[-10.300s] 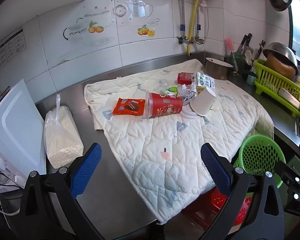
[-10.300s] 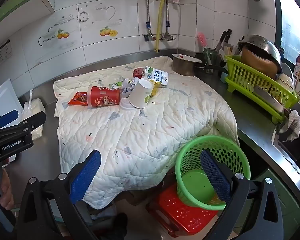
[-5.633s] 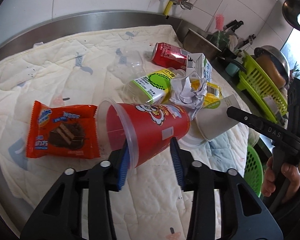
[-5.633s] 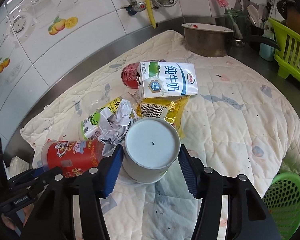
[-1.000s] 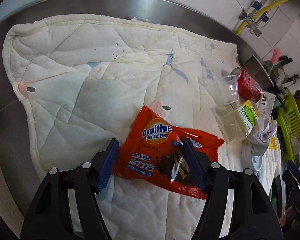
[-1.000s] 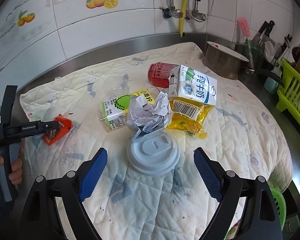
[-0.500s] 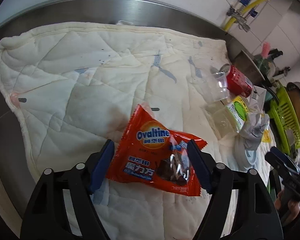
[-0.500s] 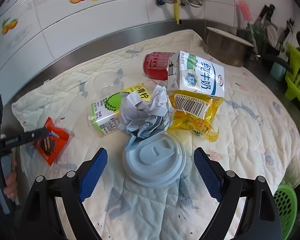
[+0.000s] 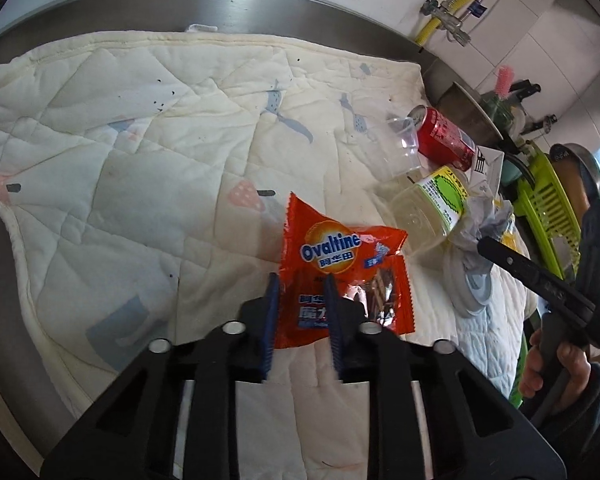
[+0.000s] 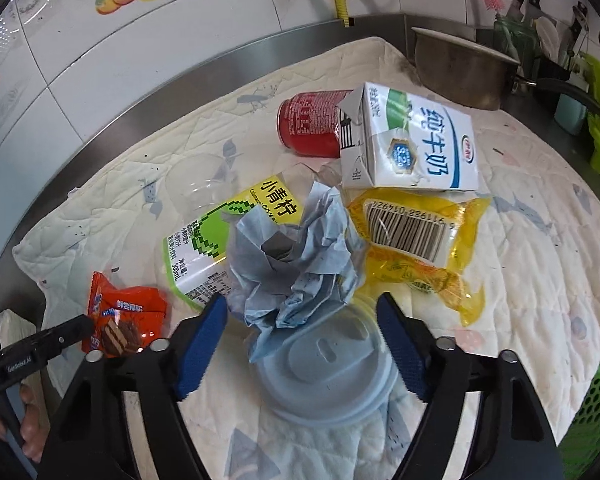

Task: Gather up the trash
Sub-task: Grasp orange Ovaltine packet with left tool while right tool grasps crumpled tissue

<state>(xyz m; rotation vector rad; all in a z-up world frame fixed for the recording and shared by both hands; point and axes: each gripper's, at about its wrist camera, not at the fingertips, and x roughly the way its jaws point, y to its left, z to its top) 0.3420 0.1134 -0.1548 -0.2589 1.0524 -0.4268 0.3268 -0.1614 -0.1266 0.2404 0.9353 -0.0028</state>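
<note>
Steel counter (image 9: 260, 0) w/ quilted mat (image 9: 140, 140) on it; trash on mat.

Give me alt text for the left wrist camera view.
The left tool, its jaws closing, pinches an orange Ovaltine wrapper on a quilted cloth. Beyond it lie a clear bottle, a red can and crumpled paper.

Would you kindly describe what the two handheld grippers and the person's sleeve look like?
Both are black plastic frames with silver bolts. The left gripper has slim blue ribbed fingers; the right gripper has broader blue textured fingers. The left gripper carries small white lettering on its side arm, and a green light glows on the right one. The person's sleeve is dark.
</note>
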